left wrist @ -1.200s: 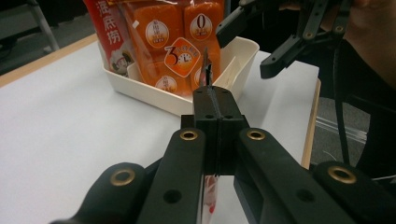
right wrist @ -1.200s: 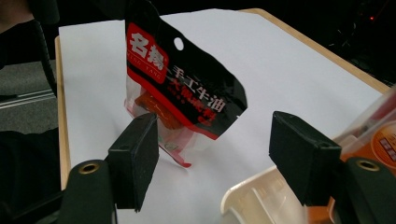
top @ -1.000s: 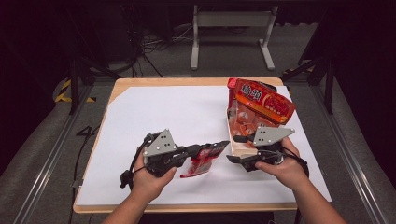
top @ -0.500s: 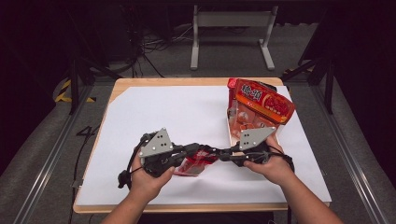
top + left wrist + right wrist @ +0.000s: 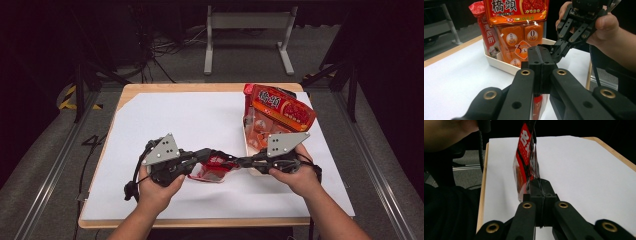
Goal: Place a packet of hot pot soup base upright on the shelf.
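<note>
A small red sachet (image 5: pixel 215 169) hangs just above the white sheet (image 5: pixel 190 120), stretched between my two grippers. My left gripper (image 5: pixel 207 153) is shut on its left end; in the left gripper view the closed jaws (image 5: pixel 542 53) hide most of the sachet (image 5: pixel 537 103). My right gripper (image 5: pixel 241 161) has just been closing and is now shut on the sachet's right edge. In the right gripper view the sachet (image 5: pixel 525 162) stands on edge out of the closed jaws (image 5: pixel 540 185).
A white tray (image 5: pixel 246 150) at the right holds large orange and red food bags (image 5: pixel 282 107), close behind my right hand. In the left gripper view the tray rim (image 5: pixel 499 62) and bags (image 5: pixel 516 10) stand just beyond the jaws. The wooden table edge (image 5: pixel 200 222) runs along the front.
My right gripper moved left from beside the tray to the sachet's right end and closed on it. The left gripper kept its grip and stayed nearly still.
</note>
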`<act>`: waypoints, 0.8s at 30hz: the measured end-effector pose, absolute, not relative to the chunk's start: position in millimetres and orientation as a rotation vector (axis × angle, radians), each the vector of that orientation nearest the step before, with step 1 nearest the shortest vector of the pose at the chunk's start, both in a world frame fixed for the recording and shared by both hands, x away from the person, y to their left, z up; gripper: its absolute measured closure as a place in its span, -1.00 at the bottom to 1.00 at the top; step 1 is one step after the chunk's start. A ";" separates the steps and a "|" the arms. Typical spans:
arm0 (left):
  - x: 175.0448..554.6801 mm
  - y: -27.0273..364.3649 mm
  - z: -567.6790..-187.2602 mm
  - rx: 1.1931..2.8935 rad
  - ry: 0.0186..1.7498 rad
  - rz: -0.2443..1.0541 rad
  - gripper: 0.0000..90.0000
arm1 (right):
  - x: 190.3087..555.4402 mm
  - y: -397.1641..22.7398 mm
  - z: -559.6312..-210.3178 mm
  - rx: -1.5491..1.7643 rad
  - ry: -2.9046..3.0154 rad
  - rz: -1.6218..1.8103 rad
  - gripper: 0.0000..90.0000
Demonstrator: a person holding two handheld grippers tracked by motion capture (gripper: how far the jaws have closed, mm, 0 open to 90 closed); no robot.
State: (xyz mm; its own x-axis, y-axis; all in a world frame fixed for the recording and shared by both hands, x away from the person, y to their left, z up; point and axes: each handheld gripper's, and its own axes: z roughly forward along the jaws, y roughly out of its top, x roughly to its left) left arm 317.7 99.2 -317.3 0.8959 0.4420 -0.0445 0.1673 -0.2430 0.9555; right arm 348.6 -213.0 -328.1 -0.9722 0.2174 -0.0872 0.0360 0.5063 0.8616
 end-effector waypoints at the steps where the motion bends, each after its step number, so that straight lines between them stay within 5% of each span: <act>1: 318.2 99.5 -317.7 1.814 0.458 0.267 1.00 | 348.4 -212.9 -327.0 0.217 2.570 1.456 1.00; 4: 319.1 100.3 -317.6 1.805 0.450 0.255 1.00 | 348.2 -213.2 -323.8 0.202 2.580 1.446 1.00; 9: 320.1 102.0 -316.9 1.774 0.475 0.305 0.44 | 346.7 -217.5 -313.0 0.195 2.578 1.431 1.00; 24: 326.7 110.5 -320.9 1.755 0.529 0.294 0.36 | 349.2 -251.2 -279.2 0.279 2.501 1.367 1.00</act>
State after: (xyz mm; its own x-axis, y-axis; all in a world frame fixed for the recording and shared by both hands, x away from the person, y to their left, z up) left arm 326.7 110.5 -320.9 0.8638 0.4972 -0.0812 0.1929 -0.1776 0.9650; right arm 349.2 -251.2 -279.2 -0.9431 0.2975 -0.1483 0.0358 0.5346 0.8444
